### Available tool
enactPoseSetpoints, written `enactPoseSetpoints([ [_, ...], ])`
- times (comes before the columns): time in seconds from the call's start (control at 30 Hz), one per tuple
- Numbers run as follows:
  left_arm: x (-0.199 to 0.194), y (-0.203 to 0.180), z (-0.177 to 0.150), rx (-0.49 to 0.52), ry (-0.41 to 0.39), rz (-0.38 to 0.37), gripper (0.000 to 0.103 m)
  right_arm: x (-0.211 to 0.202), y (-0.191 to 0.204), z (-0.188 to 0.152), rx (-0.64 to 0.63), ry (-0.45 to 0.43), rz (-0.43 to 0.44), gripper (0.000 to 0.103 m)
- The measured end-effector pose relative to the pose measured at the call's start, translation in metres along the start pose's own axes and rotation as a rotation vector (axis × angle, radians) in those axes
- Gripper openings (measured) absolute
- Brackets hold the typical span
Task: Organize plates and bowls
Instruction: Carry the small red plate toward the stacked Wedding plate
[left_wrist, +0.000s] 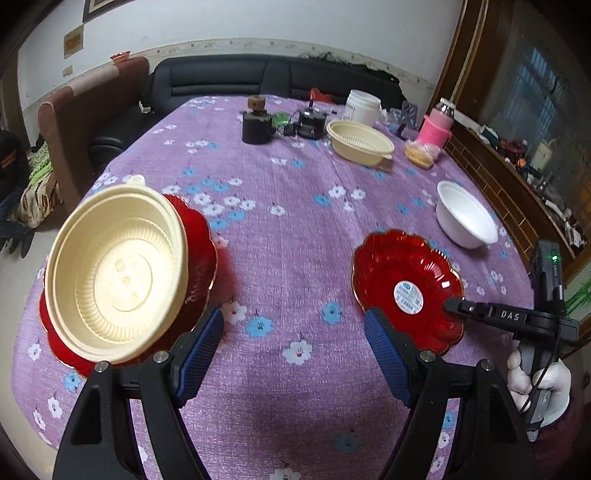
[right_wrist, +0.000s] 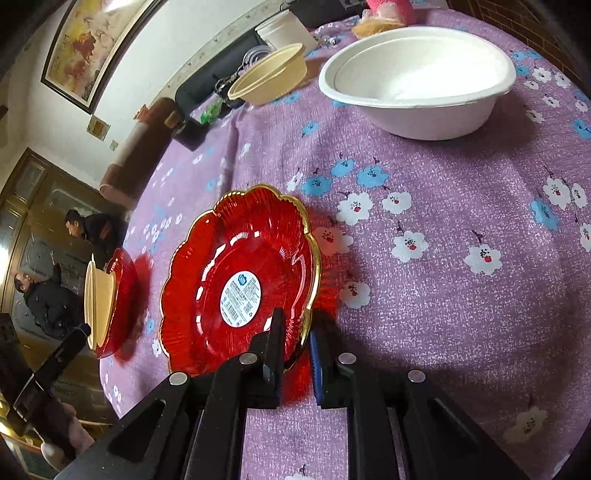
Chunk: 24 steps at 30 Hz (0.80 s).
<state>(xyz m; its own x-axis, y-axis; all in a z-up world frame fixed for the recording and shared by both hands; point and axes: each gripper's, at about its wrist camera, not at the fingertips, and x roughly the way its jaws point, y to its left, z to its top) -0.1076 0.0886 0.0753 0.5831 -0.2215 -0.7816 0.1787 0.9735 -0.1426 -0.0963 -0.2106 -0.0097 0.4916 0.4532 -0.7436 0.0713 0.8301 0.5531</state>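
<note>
our right gripper (right_wrist: 297, 339) is clamped on the near rim of a red scalloped plate (right_wrist: 236, 280), its jaws pinched tight, the plate on the purple flowered tablecloth (right_wrist: 443, 295). our left gripper (left_wrist: 293, 343) stands wide apart with nothing between its blue pads (left_wrist: 201, 354). to its left a cream bowl (left_wrist: 114, 273) sits on a second red plate (left_wrist: 201, 240). a white bowl (right_wrist: 417, 79) and another cream bowl (right_wrist: 269, 74) sit farther back.
</note>
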Motion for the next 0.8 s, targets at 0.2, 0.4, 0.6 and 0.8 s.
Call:
enactPoseSetpoints([
  [0.2, 0.026, -0.008, -0.005, 0.016, 0.067, 0.004, 0.078, 0.001, 0.002, -0.002, -0.003, -0.038, -0.008, 0.015],
  [0.4, 0.052, -0.031, 0.000, 0.048, 0.097, -0.001, 0.078, -0.001, 0.000, -0.002, -0.009, -0.076, -0.028, 0.015],
  [0.6, 0.090, -0.045, 0.009, 0.008, 0.163, -0.059, 0.078, 0.003, 0.006, 0.001, -0.022, -0.098, -0.049, 0.015],
  [0.8, 0.110, -0.054, 0.012, 0.014, 0.172, -0.067, 0.074, 0.006, 0.007, 0.001, -0.027, -0.115, -0.051, 0.015],
])
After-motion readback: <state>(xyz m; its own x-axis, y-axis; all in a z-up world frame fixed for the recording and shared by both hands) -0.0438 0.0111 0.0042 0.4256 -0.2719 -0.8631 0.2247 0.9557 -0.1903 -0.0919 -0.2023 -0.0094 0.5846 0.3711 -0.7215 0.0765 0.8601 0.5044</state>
